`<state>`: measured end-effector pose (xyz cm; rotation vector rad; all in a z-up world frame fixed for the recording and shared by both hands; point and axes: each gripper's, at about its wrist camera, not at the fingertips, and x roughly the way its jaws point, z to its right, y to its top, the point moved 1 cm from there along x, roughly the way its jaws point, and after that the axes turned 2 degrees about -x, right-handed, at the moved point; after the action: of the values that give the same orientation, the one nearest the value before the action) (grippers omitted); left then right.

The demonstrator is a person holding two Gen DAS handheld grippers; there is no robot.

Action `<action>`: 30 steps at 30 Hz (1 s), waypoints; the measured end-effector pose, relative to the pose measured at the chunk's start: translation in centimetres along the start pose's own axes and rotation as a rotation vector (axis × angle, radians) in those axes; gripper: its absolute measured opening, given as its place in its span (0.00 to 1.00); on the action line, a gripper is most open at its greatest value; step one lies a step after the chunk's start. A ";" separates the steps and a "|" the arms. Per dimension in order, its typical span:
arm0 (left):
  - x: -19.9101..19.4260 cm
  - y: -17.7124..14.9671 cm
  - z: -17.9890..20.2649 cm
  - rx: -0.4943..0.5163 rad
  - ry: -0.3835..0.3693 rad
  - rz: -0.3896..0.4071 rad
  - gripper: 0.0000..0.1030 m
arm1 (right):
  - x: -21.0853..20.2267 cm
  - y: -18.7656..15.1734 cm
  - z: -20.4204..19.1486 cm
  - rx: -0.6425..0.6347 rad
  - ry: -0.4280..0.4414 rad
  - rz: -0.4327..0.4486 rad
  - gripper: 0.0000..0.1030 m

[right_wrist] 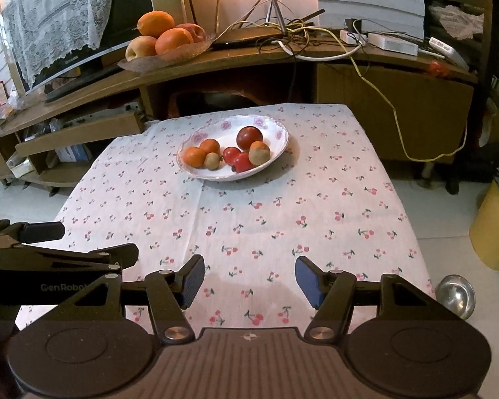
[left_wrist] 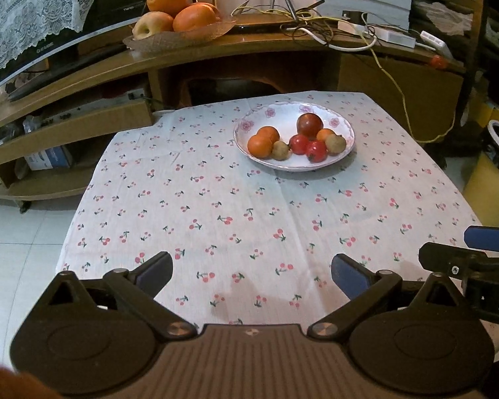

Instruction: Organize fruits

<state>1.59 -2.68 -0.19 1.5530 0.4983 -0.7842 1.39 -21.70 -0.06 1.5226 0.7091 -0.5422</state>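
A white flowered plate (left_wrist: 344, 123) (right_wrist: 276, 131) sits at the far side of the table on a cherry-print cloth (left_wrist: 249, 212) (right_wrist: 249, 219). It holds several small fruits: two oranges (left_wrist: 262, 141) (right_wrist: 201, 153), red tomatoes (left_wrist: 307, 148) (right_wrist: 238, 159), a dark red apple (left_wrist: 309, 124) (right_wrist: 249, 137) and brown kiwis (left_wrist: 335, 143) (right_wrist: 259, 153). My left gripper (left_wrist: 252, 274) hangs open over the near edge of the cloth, nothing between its fingers. My right gripper (right_wrist: 249, 281) is open too, empty, beside the left one.
A wooden shelf behind the table carries a glass dish (left_wrist: 179, 35) (right_wrist: 169, 55) of large oranges and apples, cables, a router and a screen under lace. A yellow bin (left_wrist: 492, 179) (right_wrist: 495, 212) stands right of the table. A metal bowl (right_wrist: 455, 296) lies low at the right.
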 end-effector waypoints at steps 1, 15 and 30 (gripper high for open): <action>-0.1 -0.2 0.1 0.002 -0.002 -0.001 1.00 | -0.1 -0.1 0.0 0.000 0.003 0.000 0.60; -1.6 -1.9 0.5 0.009 -0.006 -0.004 1.00 | -1.4 -1.6 -0.9 -0.023 0.005 -0.003 0.60; -1.9 -2.3 0.6 0.015 0.010 -0.010 1.00 | -1.5 -2.1 -1.1 -0.028 0.006 -0.012 0.60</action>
<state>-1.45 -2.65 -0.45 1.5702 0.5093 -0.7894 -1.24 -20.79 -0.38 1.4951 0.7282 -0.5352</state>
